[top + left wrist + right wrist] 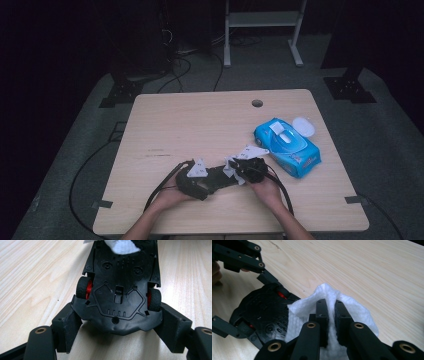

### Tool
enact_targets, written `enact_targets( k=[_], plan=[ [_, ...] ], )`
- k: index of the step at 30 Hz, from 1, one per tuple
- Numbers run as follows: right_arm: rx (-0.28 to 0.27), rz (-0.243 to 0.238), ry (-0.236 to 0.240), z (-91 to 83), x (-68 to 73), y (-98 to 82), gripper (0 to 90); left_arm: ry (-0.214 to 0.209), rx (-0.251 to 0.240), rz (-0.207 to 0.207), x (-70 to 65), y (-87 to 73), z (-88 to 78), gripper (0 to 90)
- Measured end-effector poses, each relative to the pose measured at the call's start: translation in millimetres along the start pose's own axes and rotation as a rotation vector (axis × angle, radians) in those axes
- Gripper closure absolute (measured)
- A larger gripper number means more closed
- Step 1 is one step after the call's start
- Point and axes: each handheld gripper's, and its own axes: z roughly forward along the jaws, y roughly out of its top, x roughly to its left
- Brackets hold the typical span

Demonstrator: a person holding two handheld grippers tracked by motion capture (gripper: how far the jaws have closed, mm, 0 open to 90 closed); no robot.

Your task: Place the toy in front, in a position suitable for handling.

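The left gripper [117, 322] grips a black toy car [120, 290] between its fingers [67, 327], underside up, red hubs showing, near the worktop's [200, 120] front edge. The right gripper [331, 312], fingers [322, 315] nearly closed, pinches a white wipe [352, 307] against the car's far end. Right of the car lies a blue wipes pack [287, 145], lid [304, 126] open; its printing is too small to read.

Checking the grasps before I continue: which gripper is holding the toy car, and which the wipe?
The left gripper clamps the upturned black toy car; the right gripper pinches the white wipe.
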Motion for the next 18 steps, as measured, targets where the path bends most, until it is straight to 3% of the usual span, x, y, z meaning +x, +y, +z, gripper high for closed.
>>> enact_targets(
  k=[3, 5, 8, 10, 12, 15, 18],
  plan=[
    [0.0, 0.056, -0.028, -3.6, -11.7, -3.7, 83.3, -0.009, -0.013, -0.016, 0.8, 1.0, -1.3, 26.0],
    [-0.004, 0.081, -0.02, -5.4, -13.6, -4.5, 83.3, -0.005, -0.016, -0.007, 0.1, 1.9, -0.8, 26.0],
    [-0.004, 0.051, 0.009, -1.4, -1.5, -0.8, 83.2, -0.003, -0.014, -0.004, -2.2, 2.8, 0.7, 26.0],
    [-0.01, 0.022, 0.063, 2.8, 8.0, 2.5, 83.2, -0.005, -0.011, 0.003, -2.9, 3.2, 0.2, 26.0],
    [-0.007, -0.004, 0.063, 6.4, 15.5, 4.5, 83.2, -0.006, -0.007, -0.003, -2.8, 3.0, 0.4, 26.0],
    [-0.006, 0.015, 0.073, 7.9, 17.2, 5.6, 83.2, -0.004, -0.012, 0.001, -3.2, 3.6, 1.2, 26.0],
    [-0.004, 0.007, 0.129, 10.4, 27.3, 7.7, 83.2, -0.006, -0.01, 0.003, -4.9, 4.4, 2.5, 26.0]
  ],
)
